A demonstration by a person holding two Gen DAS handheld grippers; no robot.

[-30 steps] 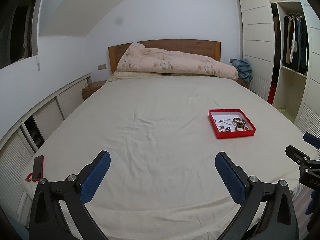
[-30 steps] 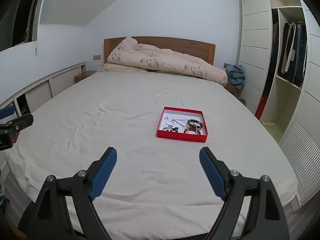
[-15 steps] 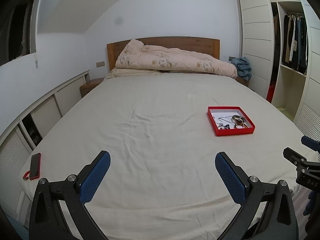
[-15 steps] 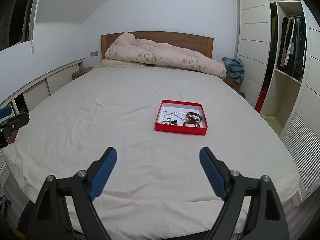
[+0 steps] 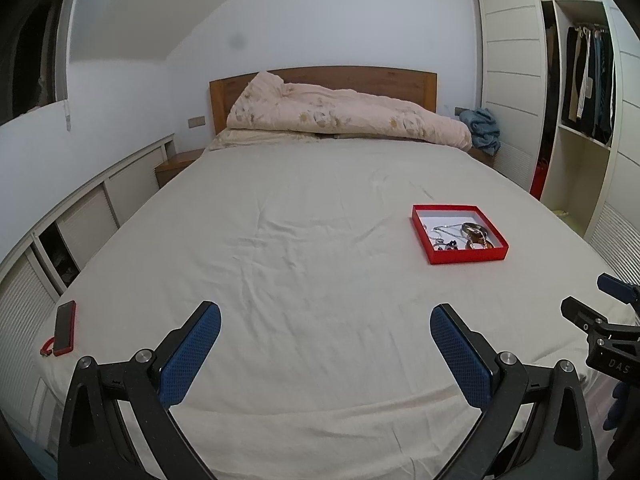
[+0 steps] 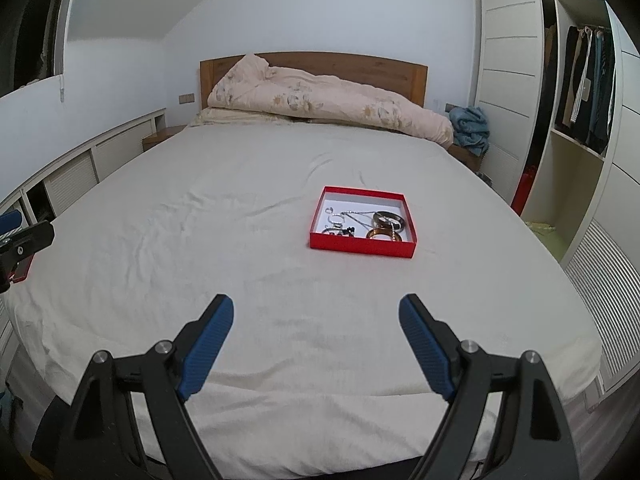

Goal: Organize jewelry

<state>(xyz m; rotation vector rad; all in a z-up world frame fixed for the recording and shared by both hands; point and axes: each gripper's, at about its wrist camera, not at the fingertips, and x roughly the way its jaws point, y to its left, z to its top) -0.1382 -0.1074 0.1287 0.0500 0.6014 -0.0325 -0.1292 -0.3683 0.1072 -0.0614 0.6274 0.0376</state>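
Red box: a shallow red tray (image 6: 362,247) with a white floor sits on the cream bedsheet (image 6: 224,248), in the right half of the bed and well short of the quilt (image 6: 320,104) heaped at the headboard.
Jewelry: all of it that I can see lies inside the tray, none on the sheet. 2 bangles (image 6: 390,222) crowd the right side, a thin chain (image 6: 354,216) runs across the middle, and small dark pieces (image 6: 344,231) bunch at the near left; they overlap in a loose tangle.
Left tongs: the left gripper (image 5: 325,350) is released, jaws spread wide, nothing between them, held over the foot of the bed.
Right tongs: the right gripper (image 6: 316,340) is likewise spread and empty.
Key relation: from the right tongs the tray lies ahead and just right of centre; from the left tongs it lies well off to the right. The right hand is the nearer.
Tray axis: close to square, its near wall roughly square-on to the right tongs.
Stage: the scene fits both jewelry gathered into the tray already and a jumble awaiting sorting; I cannot tell which.
Elsewhere: a phone in a red case (image 5: 65,327) rests at the bed's left edge.
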